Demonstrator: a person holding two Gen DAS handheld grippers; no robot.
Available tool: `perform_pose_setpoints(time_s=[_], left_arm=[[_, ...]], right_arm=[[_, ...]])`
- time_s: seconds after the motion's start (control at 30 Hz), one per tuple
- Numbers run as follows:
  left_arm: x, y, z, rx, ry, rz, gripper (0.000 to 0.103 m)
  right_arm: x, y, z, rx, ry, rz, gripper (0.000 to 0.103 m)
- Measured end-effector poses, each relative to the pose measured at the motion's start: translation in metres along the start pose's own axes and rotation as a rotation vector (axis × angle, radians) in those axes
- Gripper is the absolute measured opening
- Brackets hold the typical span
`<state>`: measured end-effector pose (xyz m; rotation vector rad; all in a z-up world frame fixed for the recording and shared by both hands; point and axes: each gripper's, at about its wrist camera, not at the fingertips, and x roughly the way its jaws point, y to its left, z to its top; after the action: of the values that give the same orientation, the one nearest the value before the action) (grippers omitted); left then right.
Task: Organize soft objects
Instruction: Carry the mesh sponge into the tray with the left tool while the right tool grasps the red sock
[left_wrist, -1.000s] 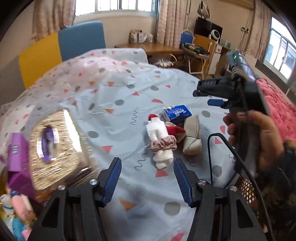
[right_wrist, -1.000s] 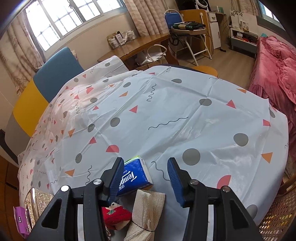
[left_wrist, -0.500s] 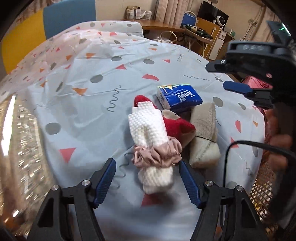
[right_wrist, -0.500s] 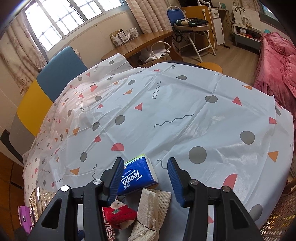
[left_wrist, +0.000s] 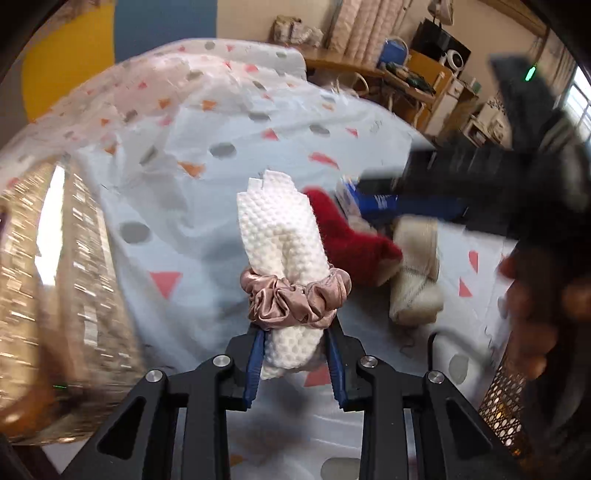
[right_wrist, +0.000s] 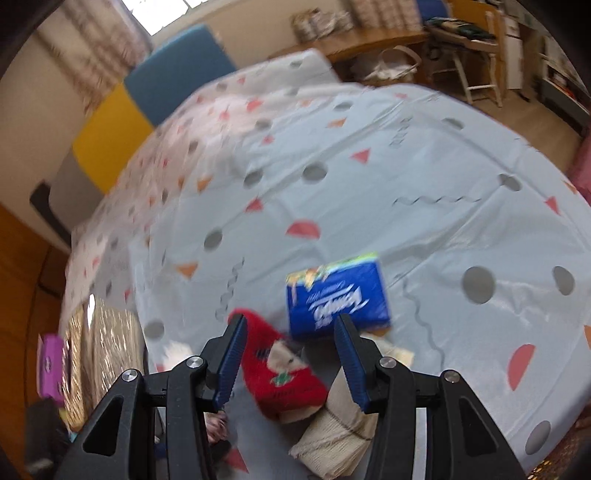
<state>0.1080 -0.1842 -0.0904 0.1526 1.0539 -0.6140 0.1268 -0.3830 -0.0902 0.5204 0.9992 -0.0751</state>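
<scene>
Now the left tongs (left_wrist: 295, 363), just closing, clamp the white towel roll (left_wrist: 286, 254).

I count one rolled white waffle-knit cloth (left_wrist: 284, 236) between my left fingers, and one pink satin scrunchie (left_wrist: 295, 297) wrapped around it just ahead of the tips. To the right of those fingers I see one red fuzzy sock (left_wrist: 347, 240) and one beige folded cloth bundle (left_wrist: 415, 273). Just ahead of my right fingers I count one blue rectangular tissue pack (right_wrist: 338, 299). Left of the left fingers sits one gold glittery box (left_wrist: 55, 280). That makes six things, one of each kind.
</scene>
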Motion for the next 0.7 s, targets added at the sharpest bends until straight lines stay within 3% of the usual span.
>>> perform_pose_setpoints(time_s=[0.2,0.37,0.43,0.5,0.7], left_arm=[[-0.038,0.012,0.029,-0.044,-0.086,0.005,0.031],[-0.062,0.037,0.066,-0.108,-0.159,0.035,0.031],[-0.072,0.056,0.081,-0.153,-0.182,0.042,0.031],[-0.084,0.072,0.091,-0.175,-0.208,0.066,0.031],[-0.126,0.147,0.108,-0.294,-0.295,0.175,0.031]], right_arm=[[0.024,0.022,-0.012,-0.125,0.121,-0.001,0.049],[0.039,0.043,-0.023,-0.284,0.135,-0.140,0.050],[0.043,0.044,-0.027,-0.322,0.146,-0.167,0.048],[0.046,0.049,-0.032,-0.372,0.138,-0.223,0.036],[0.045,0.049,-0.034,-0.383,0.138,-0.233,0.035]])
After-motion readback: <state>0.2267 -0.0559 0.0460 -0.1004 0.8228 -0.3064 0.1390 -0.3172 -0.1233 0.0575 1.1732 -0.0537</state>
